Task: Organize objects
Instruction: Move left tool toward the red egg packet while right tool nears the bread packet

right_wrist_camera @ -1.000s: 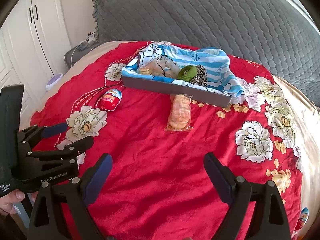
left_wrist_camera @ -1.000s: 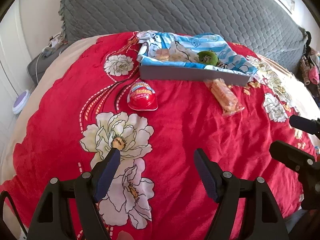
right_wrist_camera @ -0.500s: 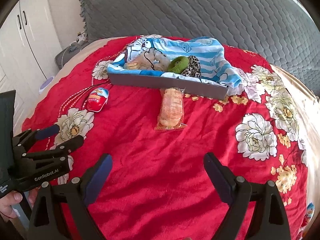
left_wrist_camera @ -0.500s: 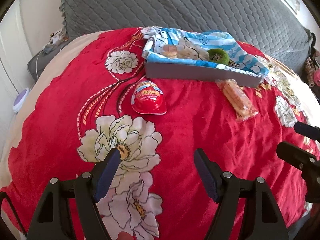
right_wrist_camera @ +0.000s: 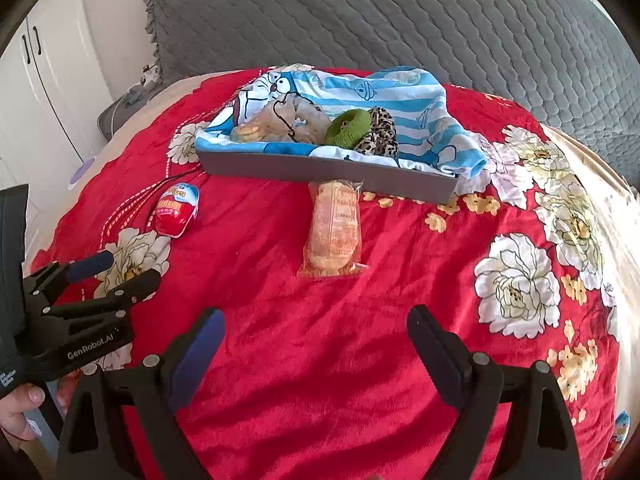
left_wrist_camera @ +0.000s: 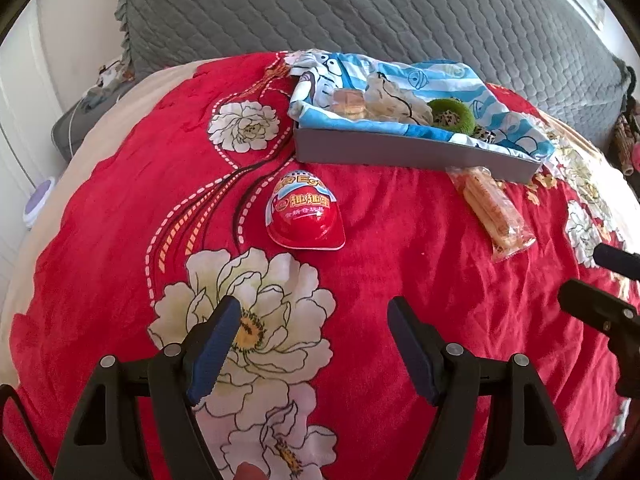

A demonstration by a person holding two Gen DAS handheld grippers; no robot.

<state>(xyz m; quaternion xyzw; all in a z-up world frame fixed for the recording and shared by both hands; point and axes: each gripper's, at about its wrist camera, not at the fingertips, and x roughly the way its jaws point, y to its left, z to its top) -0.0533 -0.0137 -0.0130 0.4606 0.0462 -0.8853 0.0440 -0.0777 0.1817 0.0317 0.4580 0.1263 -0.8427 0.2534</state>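
A red egg-shaped toy pack (left_wrist_camera: 306, 212) lies on the red flowered bedspread, ahead of my left gripper (left_wrist_camera: 314, 312), which is open and empty. In the right wrist view the egg (right_wrist_camera: 178, 210) sits at the left. A clear packet of orange snacks (right_wrist_camera: 336, 232) lies straight ahead of my right gripper (right_wrist_camera: 316, 318), open and empty, and touches the front wall of the grey box (right_wrist_camera: 320, 168). A blue cartoon cloth lines the box, which holds wrapped snacks, a green scrunchie (right_wrist_camera: 347, 127) and a leopard-print scrunchie (right_wrist_camera: 380, 132). The left gripper (right_wrist_camera: 126, 268) shows at the left edge, held by a hand.
A grey quilted headboard (right_wrist_camera: 400, 20) rises behind the box. White cupboard doors (right_wrist_camera: 44, 80) and a grey bedside stand (left_wrist_camera: 72, 128) are off the bed's left side. Another small egg pack (right_wrist_camera: 622, 428) lies at the bed's right edge. The right gripper's fingers (left_wrist_camera: 596, 308) reach in at the left wrist view's right edge.
Both grippers have moved forward and a little down toward the egg pack, the snack packet and the box, which now look closer. Jaw openings are unchanged.
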